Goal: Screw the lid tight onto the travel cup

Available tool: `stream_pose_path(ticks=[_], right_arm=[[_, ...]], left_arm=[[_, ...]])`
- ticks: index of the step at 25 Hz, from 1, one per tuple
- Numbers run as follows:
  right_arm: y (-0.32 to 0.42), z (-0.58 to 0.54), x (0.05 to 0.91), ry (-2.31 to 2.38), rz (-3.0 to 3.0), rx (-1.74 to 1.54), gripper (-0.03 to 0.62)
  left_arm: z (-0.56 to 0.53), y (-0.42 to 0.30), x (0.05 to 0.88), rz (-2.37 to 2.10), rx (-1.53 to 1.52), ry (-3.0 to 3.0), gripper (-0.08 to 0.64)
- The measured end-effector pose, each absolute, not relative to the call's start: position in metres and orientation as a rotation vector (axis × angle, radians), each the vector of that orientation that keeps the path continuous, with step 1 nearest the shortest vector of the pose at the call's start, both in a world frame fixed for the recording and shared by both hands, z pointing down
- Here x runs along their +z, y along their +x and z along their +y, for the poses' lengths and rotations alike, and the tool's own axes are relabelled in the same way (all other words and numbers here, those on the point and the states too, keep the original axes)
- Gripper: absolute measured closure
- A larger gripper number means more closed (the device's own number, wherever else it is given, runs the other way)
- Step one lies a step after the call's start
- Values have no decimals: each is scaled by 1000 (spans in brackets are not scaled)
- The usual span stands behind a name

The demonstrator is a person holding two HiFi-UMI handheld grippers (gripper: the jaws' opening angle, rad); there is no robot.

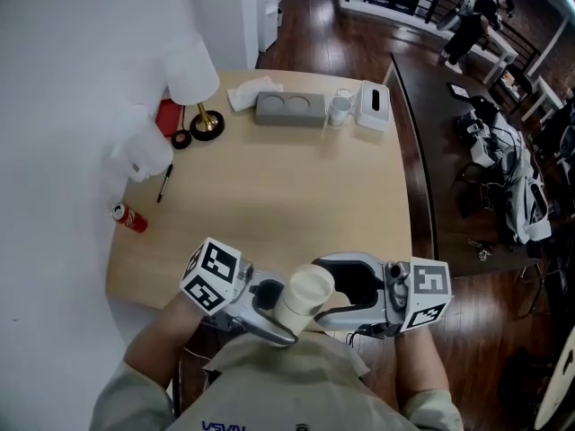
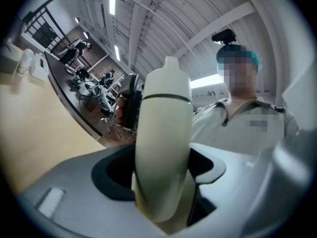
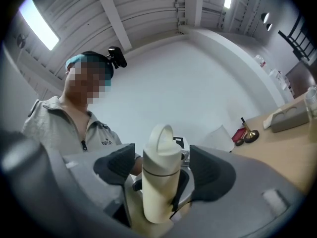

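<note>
Two grippers hang near the person's chest, at the table's near edge. The left gripper is clamped on the lower body of the single cream cup and holds it in the air, with one lid on top. The right gripper has its jaws spread wide either side of the cup, pads clear of it. Across the table lie one red can, one pen, one grey holder with two round wells, one glass and one white box.
</note>
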State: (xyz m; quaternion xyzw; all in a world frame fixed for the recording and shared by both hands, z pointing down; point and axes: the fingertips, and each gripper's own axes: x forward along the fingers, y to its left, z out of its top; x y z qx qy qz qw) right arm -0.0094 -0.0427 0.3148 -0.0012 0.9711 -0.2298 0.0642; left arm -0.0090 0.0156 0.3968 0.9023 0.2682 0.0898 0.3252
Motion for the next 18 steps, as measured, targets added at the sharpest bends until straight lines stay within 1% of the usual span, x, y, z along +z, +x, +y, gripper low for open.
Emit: stream_pose_path(ticks=[6, 12, 14, 18], right_arm=[[-18, -36, 312, 83, 2931, -698, 256], [-17, -37, 314, 62, 2915, -701, 259], [-17, -39, 316, 28, 2924, -698, 304], [-18, -43, 319, -49, 2949, -671, 305]], left_arm=[[19, -5, 398, 732, 258, 2360, 236], [20, -3, 402, 725, 281, 2355, 236], [19, -2, 402, 719, 290, 2360, 236], [15, -2, 408, 670, 338, 2395, 236]])
